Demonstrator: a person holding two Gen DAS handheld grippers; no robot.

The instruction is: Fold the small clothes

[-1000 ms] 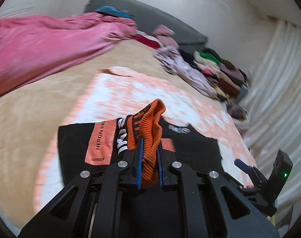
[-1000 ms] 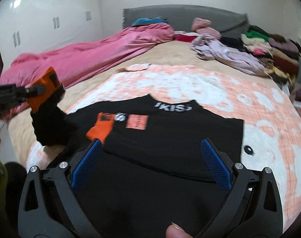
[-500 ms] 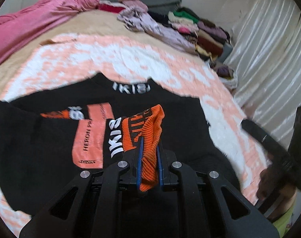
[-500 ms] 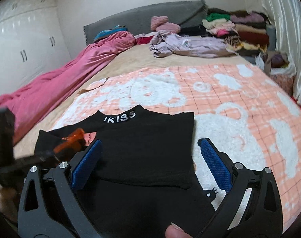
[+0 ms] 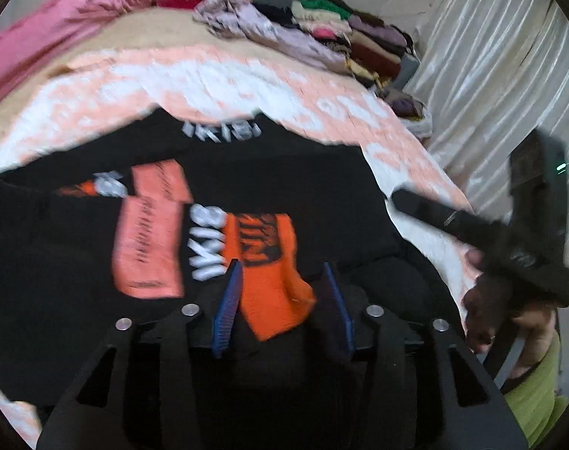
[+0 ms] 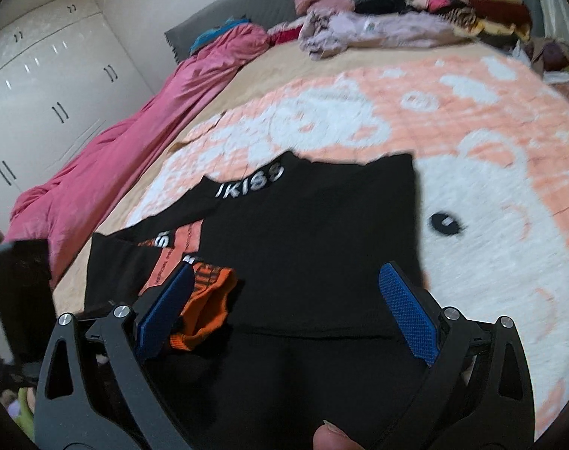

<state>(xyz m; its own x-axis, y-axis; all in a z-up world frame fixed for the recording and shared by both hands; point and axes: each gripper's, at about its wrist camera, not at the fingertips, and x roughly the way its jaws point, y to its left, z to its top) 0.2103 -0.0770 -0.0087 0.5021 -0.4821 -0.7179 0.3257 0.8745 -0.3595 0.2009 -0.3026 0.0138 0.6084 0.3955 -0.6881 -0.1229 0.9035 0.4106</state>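
Observation:
A black top (image 6: 314, 247) with white "IKISS" lettering at the collar lies spread on the peach-and-white blanket (image 6: 472, 120). It also shows in the left wrist view (image 5: 284, 172). Its sleeve is folded across the body, and the orange ribbed cuff (image 5: 273, 273) lies on the black cloth. My left gripper (image 5: 280, 300) is open, its blue pads either side of the cuff, not clamping it. My right gripper (image 6: 288, 315) is open wide just above the top's lower part, with the orange cuff (image 6: 205, 307) beside its left pad.
A pink duvet (image 6: 134, 142) lies along the bed's left side. Piles of clothes (image 6: 453, 3) sit at the grey headboard (image 6: 277, 0). White curtains (image 5: 490, 75) hang on the right, white wardrobes (image 6: 41, 75) on the left. The right gripper's body (image 5: 509, 232) shows in the left wrist view.
My left gripper carried the orange cuff rightward across the top, lowered it and opened, letting the cuff go. My right gripper stayed open and moved closer to the cuff.

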